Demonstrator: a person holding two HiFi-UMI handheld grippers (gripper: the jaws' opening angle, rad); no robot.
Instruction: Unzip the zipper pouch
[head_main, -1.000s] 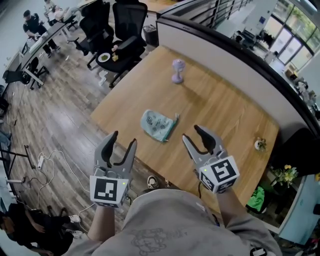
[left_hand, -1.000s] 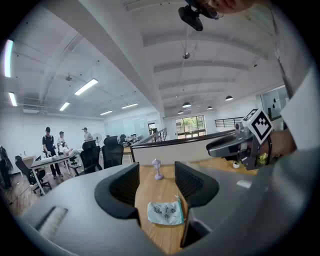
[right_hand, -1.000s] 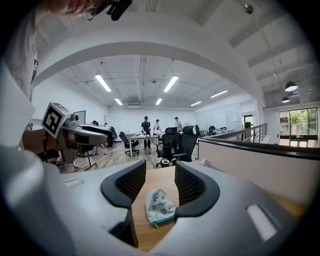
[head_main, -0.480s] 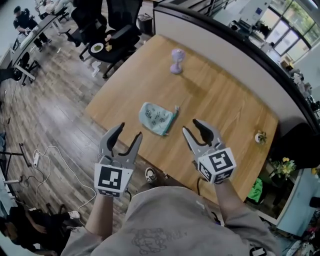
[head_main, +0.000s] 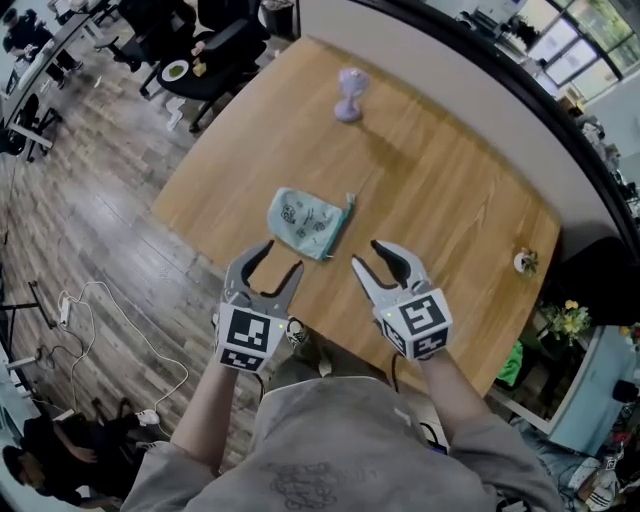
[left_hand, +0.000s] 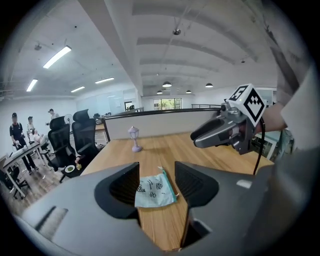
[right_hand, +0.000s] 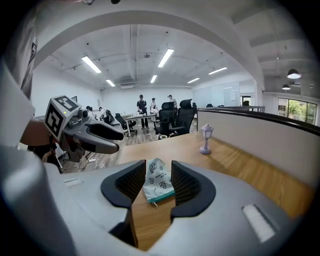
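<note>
On one table (head_main: 455, 195): one pouch (head_main: 307, 222), one lantern (head_main: 349, 93).

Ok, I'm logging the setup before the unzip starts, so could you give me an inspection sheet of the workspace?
Surface: light wooden table.
Job's things: pale teal printed zipper pouch lying flat, untouched.
Clutter: lilac lantern figurine; small potted plant near the right edge.
Grippers: left tongs and right tongs open, empty, short of the pouch.
Cables: white cable on the floor.
Surroundings: black office chairs, people at far desks.
</note>
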